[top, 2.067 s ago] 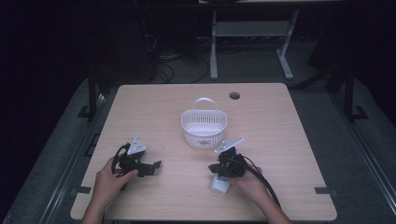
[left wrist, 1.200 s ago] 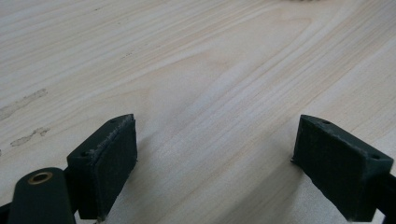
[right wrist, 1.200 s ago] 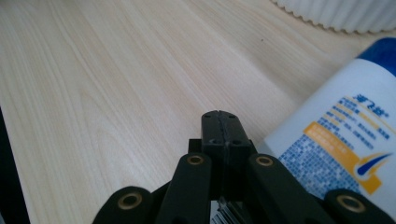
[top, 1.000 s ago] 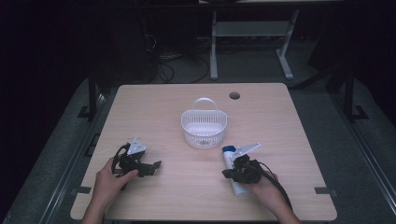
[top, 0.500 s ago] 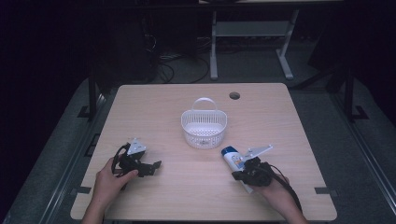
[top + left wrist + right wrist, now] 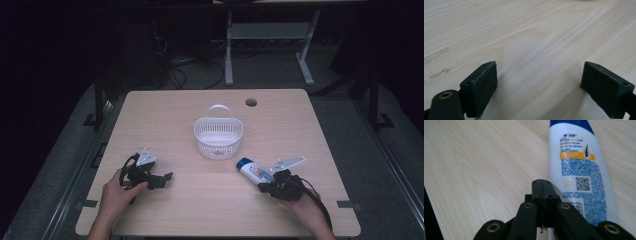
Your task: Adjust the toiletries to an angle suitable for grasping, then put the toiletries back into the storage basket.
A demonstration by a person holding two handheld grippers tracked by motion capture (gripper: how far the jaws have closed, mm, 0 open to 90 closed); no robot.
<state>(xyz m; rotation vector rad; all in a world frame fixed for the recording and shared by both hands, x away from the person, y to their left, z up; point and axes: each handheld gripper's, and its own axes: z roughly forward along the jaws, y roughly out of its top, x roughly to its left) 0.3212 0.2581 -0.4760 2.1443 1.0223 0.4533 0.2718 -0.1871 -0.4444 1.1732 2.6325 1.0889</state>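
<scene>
Right gripper (image 6: 270, 187) sits near the counter's (image 6: 165, 115) front right corner with its jaws pressed flat together and nothing between them, its tip right beside the lower end of the bottle (image 6: 253, 170), which lies on its side; any nudge from those closed jaws would likely roll or skid the smooth, rounded bottle instead of gripping it, so they must open first. Left gripper (image 6: 165, 177), toward the front left, rests wide open and empty over bare wood. Farther back, mid-counter, the light basket (image 6: 218, 136) could slide or tip if the bottle clips its rim.
</scene>
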